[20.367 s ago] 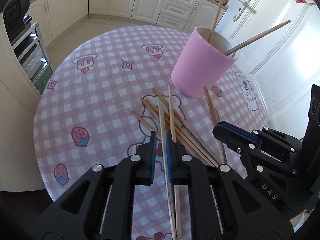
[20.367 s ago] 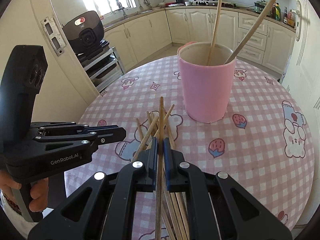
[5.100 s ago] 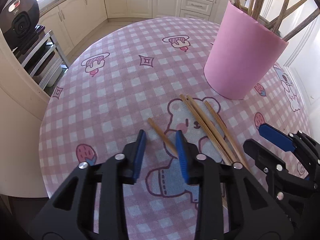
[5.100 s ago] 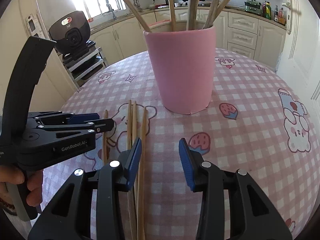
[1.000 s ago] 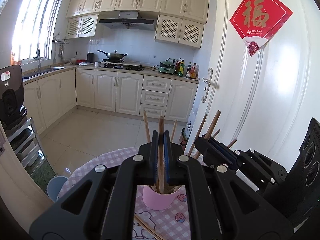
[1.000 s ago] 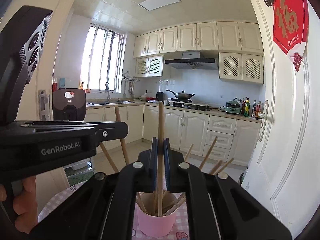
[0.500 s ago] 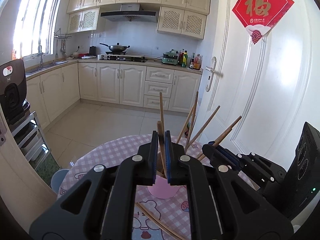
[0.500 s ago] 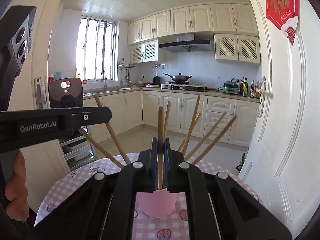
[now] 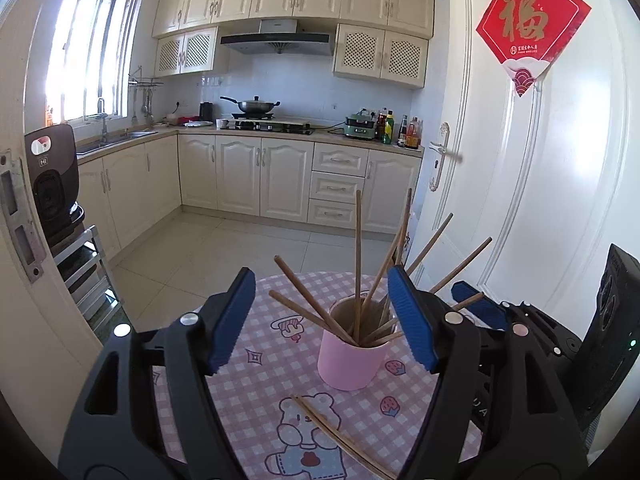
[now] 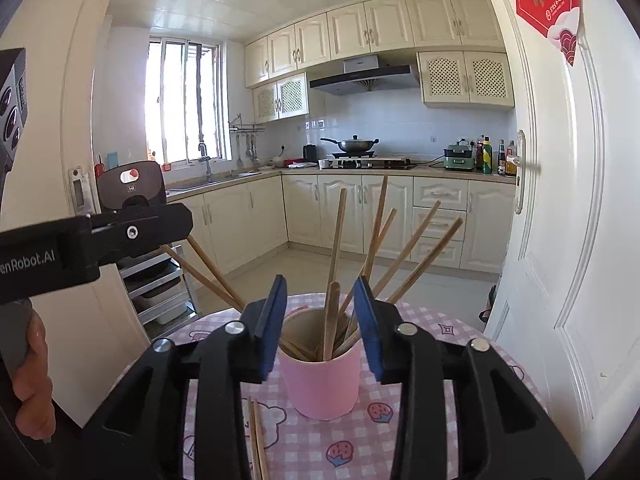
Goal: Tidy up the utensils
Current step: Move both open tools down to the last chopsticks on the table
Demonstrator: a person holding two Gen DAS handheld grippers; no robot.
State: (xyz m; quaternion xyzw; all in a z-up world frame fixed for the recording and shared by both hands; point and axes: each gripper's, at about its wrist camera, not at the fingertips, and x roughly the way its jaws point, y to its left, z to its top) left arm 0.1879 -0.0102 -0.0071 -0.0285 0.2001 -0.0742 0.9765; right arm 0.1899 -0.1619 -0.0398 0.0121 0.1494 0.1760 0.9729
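Note:
A pink cup (image 9: 352, 364) stands on the pink checked tablecloth (image 9: 272, 344) with several wooden chopsticks (image 9: 357, 256) fanned out of it. My left gripper (image 9: 321, 304) hangs above and in front of the cup, its jaws opening wide with nothing between the pads. My right gripper (image 10: 320, 308) is over the same cup (image 10: 320, 388), its jaws opening; a chopstick (image 10: 331, 320) stands loose in the cup between the pads, touching neither. Two more chopsticks (image 9: 340, 436) lie on the cloth in front of the cup. Each gripper shows in the other's view: right gripper (image 9: 476, 304), left gripper (image 10: 160, 228).
A person's hand (image 10: 32, 360) holds the left gripper's handle. A white door (image 9: 540, 200) stands just right of the round table. On the left are a metal rack with a dark appliance (image 9: 52, 184) and a door frame. Kitchen cabinets and open tiled floor lie beyond.
Both grippers were shut on a chopstick above the cup. Now both jaws have parted, and the chopsticks stand in the cup. Both views have dipped slightly toward the table.

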